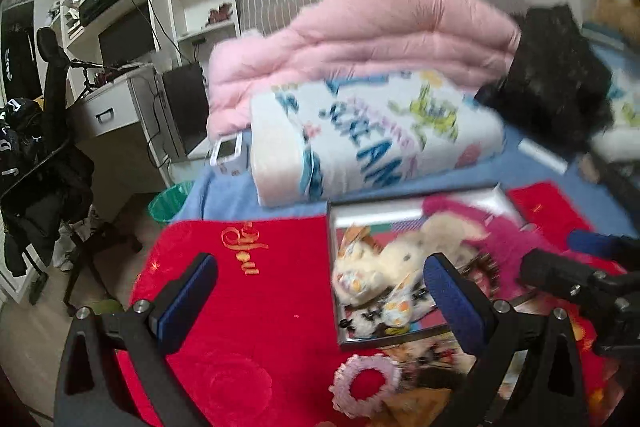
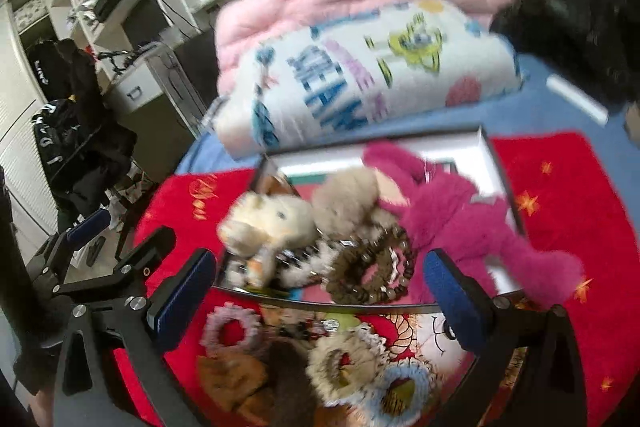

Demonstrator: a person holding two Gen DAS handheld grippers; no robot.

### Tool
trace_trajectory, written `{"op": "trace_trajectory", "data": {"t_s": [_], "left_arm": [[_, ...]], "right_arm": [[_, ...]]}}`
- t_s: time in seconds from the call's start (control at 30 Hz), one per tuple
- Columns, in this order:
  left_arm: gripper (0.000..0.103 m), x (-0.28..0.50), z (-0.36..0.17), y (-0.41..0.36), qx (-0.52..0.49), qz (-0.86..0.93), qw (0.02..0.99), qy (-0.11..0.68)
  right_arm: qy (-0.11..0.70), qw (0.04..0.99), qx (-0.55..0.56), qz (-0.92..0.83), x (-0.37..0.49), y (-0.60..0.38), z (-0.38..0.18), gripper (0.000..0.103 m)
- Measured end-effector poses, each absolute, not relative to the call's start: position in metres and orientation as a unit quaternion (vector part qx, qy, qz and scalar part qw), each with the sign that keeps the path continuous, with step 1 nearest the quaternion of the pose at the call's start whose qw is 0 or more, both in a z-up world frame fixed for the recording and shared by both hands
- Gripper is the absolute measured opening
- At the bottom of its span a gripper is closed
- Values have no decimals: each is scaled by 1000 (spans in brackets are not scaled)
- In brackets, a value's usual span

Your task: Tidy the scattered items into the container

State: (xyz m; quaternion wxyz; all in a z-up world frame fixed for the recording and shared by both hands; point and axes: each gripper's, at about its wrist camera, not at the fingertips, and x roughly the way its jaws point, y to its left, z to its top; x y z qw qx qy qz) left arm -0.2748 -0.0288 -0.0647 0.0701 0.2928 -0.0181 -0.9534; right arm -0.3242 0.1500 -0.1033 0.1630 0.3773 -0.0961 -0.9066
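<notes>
Grippers both gape empty; container holds three plush toys, perhaps; three scrunchies lie outside.

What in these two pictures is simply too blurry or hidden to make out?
- Left wrist view: brown heap below the pink frilly hair ring, blurred and partly behind a gripper finger.
- Right wrist view: black-and-white item in the white rectangular tray, smeared, overlapped by the cream plush toy.
</notes>
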Motion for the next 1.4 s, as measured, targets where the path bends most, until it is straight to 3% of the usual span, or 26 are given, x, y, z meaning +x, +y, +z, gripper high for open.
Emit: {"op": "trace_trajectory", "data": {"t_s": [0.37, 0.6, 0.77, 0.97, 1.23, 1.4], "left_arm": [[103, -123, 78, -31, 216, -975, 50, 21], [103, 30, 127, -12, 198, -975, 76, 66], [103, 122, 127, 22, 198, -978, 29, 51], [103, 205, 96, 51, 201, -977, 50, 47], [103, 250, 38, 67, 231, -971, 33, 57], [103, 252, 29, 74, 240, -969, 39, 38]], "right_arm": [[-35, 148, 308, -939, -194, 143, 41, 103], [-8, 126, 288, -949, -49, 151, 79, 103], [9, 108, 279, -954, 44, 161, 75, 103], [-24, 76, 275, -958, 123, 186, 60, 103], [-69, 63, 276, -957, 177, 195, 20, 103], [-38, 67, 289, -954, 183, 179, 4, 103]]}}
